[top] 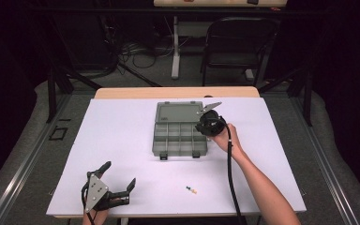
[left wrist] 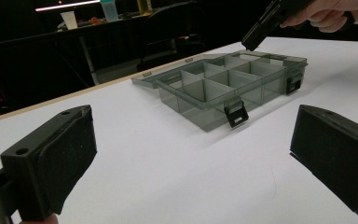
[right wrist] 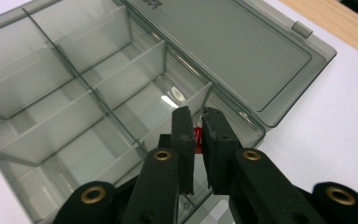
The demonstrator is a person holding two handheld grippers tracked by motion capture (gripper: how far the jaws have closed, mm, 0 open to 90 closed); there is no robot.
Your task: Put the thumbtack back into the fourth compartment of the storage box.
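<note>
Left gripper (top: pixel 117 183) rests at near table edge, jaws wide, empty. Right gripper (right wrist: pixel 196 136) nearly closed on small red piece (right wrist: pixel 197 135), over corner compartment of open organizer box (top: pixel 180 129) mid-table.

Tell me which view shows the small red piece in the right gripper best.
The right gripper view: the small red piece sits pinched between the near-shut jaws of the right gripper, over a corner compartment of the organizer box. In the high view and the left gripper view the piece is too small to make out.
</note>
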